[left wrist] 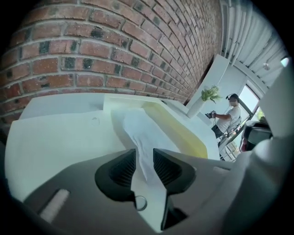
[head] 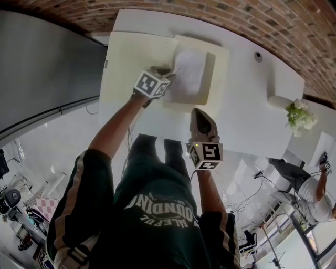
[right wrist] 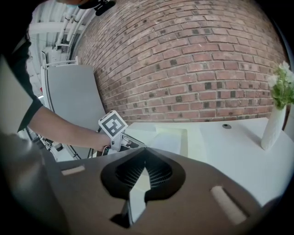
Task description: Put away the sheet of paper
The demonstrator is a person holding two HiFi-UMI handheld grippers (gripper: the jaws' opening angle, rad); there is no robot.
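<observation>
Brick wall [head: 210, 16] backs a white surface [head: 252, 105] on which a pale board [head: 131, 58] carries a shallow cream tray [head: 220, 58]; a vase of flowers [head: 294, 107] stands far off to the right. The sheet of paper [head: 188, 73] lies crumpled inside the tray, its long axis running from the tray's left wall away toward the far right.

The left gripper [head: 169, 73] sits right at that left wall. Its jaws stand wide, and the sheet's near end rises between them without either pad seeming to press on it. The paper looks released, resting in the tray rather than held.

The right gripper [head: 201, 111] hangs well apart from the tray, on the near side by the person's body, its jaws drawn together on nothing.

Any further move probably belongs to the left hand, which is much the nearer. It would draw back along the sheet's own line, so that no pad drags the loose end out.
</observation>
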